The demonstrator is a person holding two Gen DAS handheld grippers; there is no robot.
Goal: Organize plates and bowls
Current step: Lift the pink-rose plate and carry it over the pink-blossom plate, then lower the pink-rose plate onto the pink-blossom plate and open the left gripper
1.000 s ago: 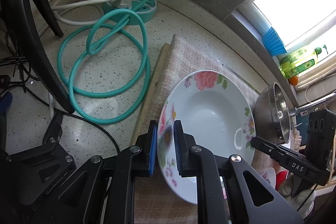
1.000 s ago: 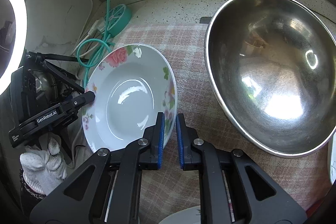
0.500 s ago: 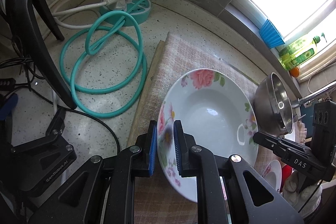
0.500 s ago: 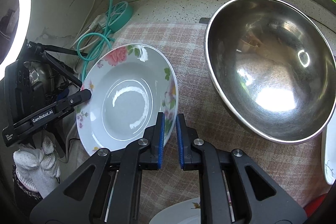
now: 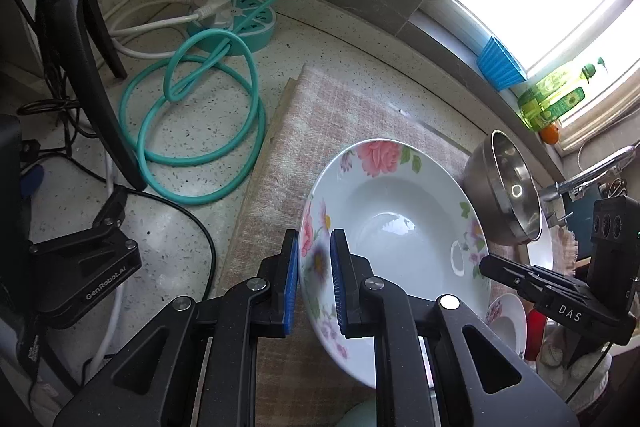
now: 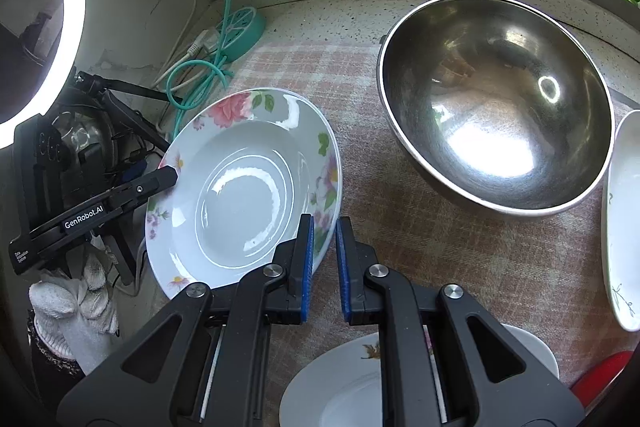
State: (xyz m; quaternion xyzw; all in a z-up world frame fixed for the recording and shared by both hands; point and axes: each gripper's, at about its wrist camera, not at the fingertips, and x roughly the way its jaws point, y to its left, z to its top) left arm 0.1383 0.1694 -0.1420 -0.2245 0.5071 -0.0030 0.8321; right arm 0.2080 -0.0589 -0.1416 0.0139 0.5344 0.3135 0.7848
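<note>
A white deep plate with pink flowers (image 5: 400, 227) hangs tilted above the checked cloth (image 5: 340, 115), held at two sides. My left gripper (image 5: 314, 267) is shut on its left rim, blue pads on either face. On the opposite rim my right gripper (image 6: 323, 259) is shut, and the plate (image 6: 240, 195) spreads out to its left. Each gripper shows in the other's view: the right one (image 5: 520, 279) at the plate's far edge, the left one (image 6: 160, 179) likewise. A large steel bowl (image 6: 496, 107) rests on the cloth (image 6: 440, 247) to the right.
A white plate (image 6: 344, 379) lies under my right gripper and a white oval dish (image 6: 624, 219) sits at the right edge. A coiled teal cable (image 5: 192, 131), a power strip (image 5: 240, 23) and a black tripod leg (image 5: 80, 47) crowd the counter's left. A blue cup (image 5: 498, 63) stands on the windowsill.
Both grippers have risen a little and drawn back with the plate still gripped. The counter looks farther off, and the white plate has come into view below the right gripper.
</note>
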